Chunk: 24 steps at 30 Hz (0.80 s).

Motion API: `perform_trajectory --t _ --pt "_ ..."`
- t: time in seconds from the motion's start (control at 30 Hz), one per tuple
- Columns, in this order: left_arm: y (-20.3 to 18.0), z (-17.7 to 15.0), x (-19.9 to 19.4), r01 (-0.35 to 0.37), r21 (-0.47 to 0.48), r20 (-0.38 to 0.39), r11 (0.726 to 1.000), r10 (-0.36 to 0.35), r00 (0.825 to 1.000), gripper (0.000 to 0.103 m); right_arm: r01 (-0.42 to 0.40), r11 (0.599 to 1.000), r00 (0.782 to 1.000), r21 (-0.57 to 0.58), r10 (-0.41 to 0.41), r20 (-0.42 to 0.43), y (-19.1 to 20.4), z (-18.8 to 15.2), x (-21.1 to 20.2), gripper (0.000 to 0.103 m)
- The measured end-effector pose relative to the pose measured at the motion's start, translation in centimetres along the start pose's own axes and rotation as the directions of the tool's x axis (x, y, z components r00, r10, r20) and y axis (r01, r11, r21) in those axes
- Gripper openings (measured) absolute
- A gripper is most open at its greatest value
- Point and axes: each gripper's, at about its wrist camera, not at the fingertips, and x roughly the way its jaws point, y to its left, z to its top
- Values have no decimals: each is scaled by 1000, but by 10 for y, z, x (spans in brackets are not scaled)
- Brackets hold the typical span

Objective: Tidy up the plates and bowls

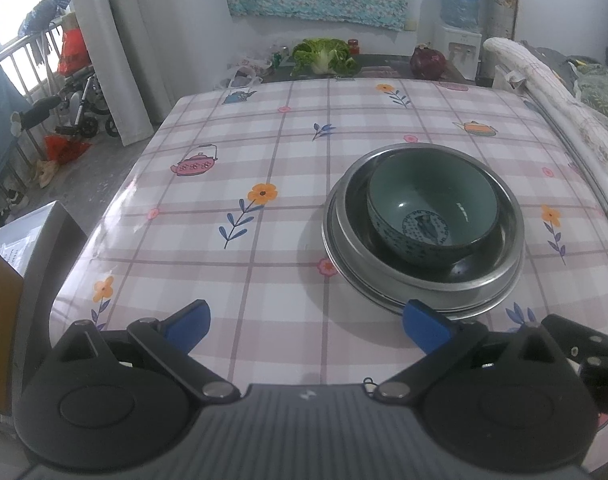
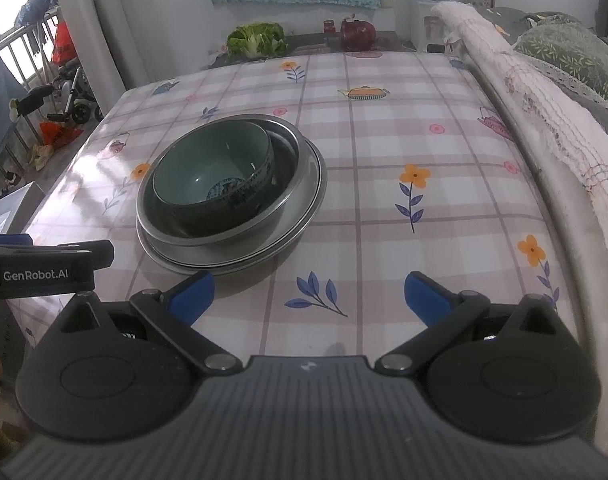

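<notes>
- Left gripper [image 1: 306,326]: jaws spread wide, holding nothing, low over the tablecloth [image 1: 264,152], near side of the metal plates [image 1: 420,296], right blue pad just at their rim.
- Right gripper [image 2: 309,298]: jaws parted too, holding nothing, hovering near and to the right of the plates.
- Green bowl [image 1: 432,204] nested in a steel dish [image 1: 508,240] stacked on the plates.
- Lettuce [image 1: 324,56] far beyond the plates, past the table's far edge.
</notes>
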Motion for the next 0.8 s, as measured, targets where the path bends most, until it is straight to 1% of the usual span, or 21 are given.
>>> perform_trajectory --t 0.8 --pt "-1 0 2 4 1 -5 1000 -4 1000 103 -5 1000 1000 -7 4 -13 3 1 3 102"
